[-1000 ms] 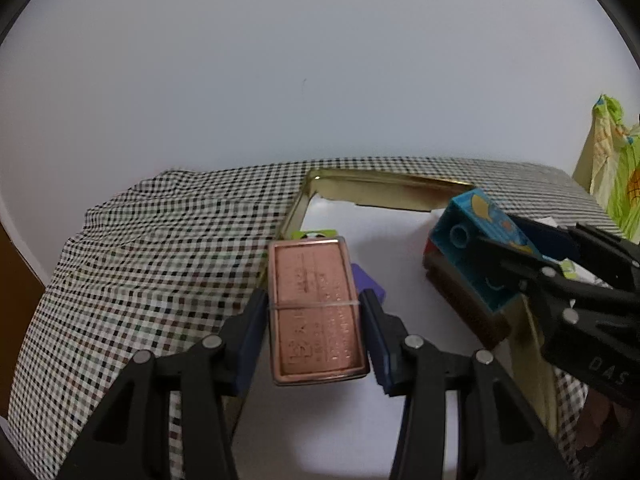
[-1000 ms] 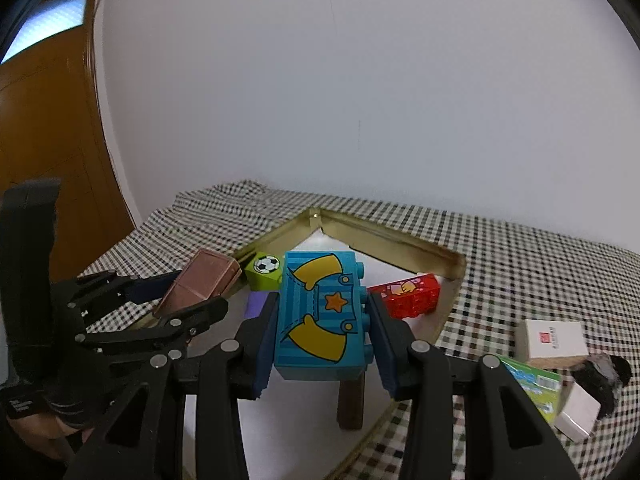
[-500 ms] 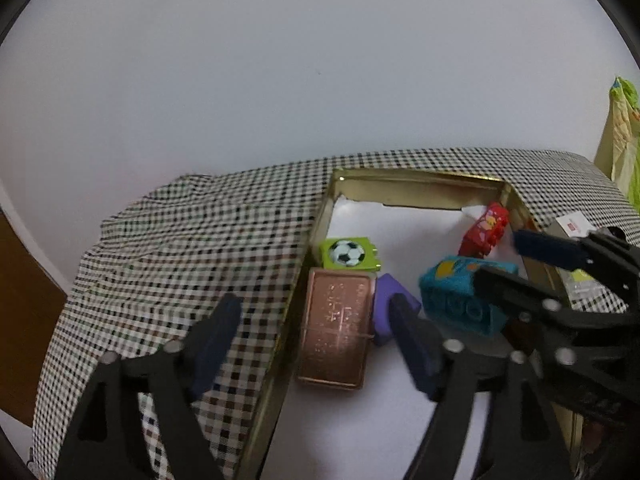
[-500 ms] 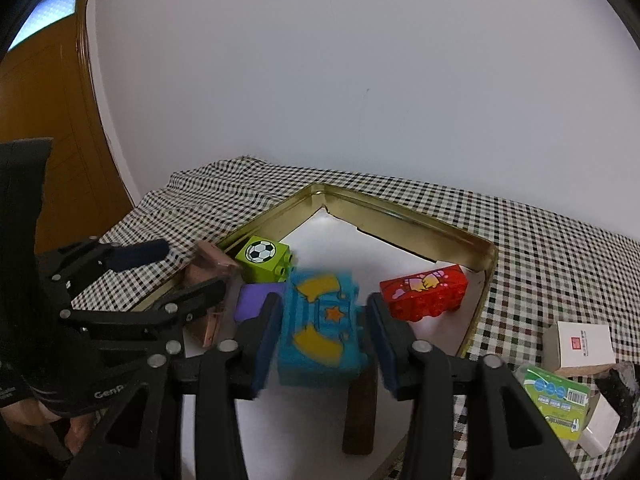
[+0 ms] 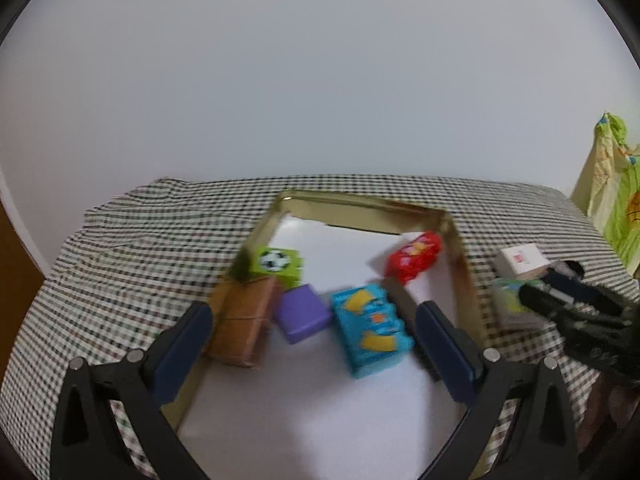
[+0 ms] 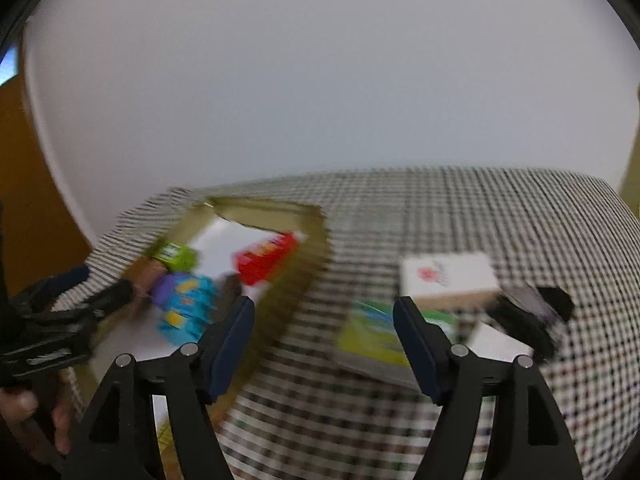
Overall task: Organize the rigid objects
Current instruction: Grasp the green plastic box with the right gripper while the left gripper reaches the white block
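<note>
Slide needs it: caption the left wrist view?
Open left gripper above gold tray holding colourful toy blocks.

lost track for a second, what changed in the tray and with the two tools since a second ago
Both tools let go. The left tool released the copper tin at the tray's left edge and now stands open. The right tool dropped the blue block in the tray, then swung right toward the green carton. The soccer block, purple block and red block stayed.

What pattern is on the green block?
A black-and-white football on the green block, clearest in the left wrist view.
</note>
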